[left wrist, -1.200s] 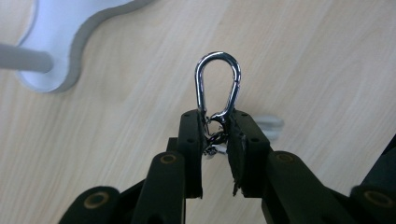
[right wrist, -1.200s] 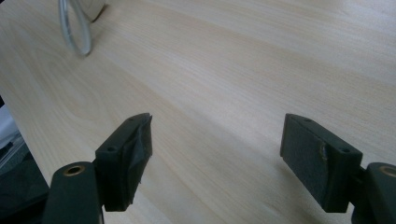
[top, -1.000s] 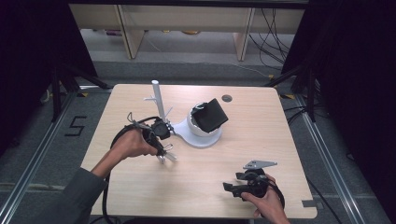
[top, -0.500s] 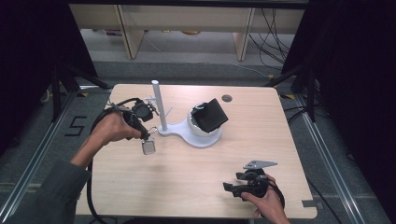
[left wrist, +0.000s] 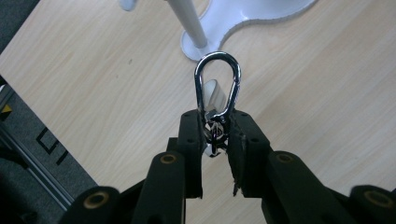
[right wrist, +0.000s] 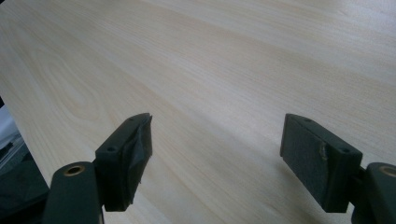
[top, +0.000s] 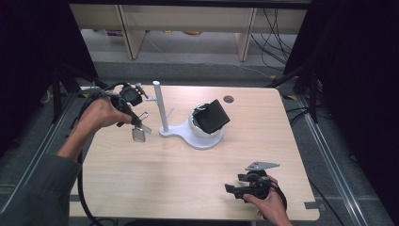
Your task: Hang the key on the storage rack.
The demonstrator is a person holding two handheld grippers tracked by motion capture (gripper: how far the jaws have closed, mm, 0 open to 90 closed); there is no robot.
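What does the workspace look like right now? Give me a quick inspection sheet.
Surface: light wooden table, round grommet hole near far edge.
Job's things: silver carabiner keyring in the left gripper; white stand with upright post and side pegs at table centre.
Clutter: black boxy object sitting in the stand's round cup.
Grippers: left gripper shut on the keyring's base, held beside the post; right gripper open, low over bare table at the near right.
Cables: black cable trailing from left gripper.
Surroundings: wooden shelving legs and loose wires on the floor beyond.
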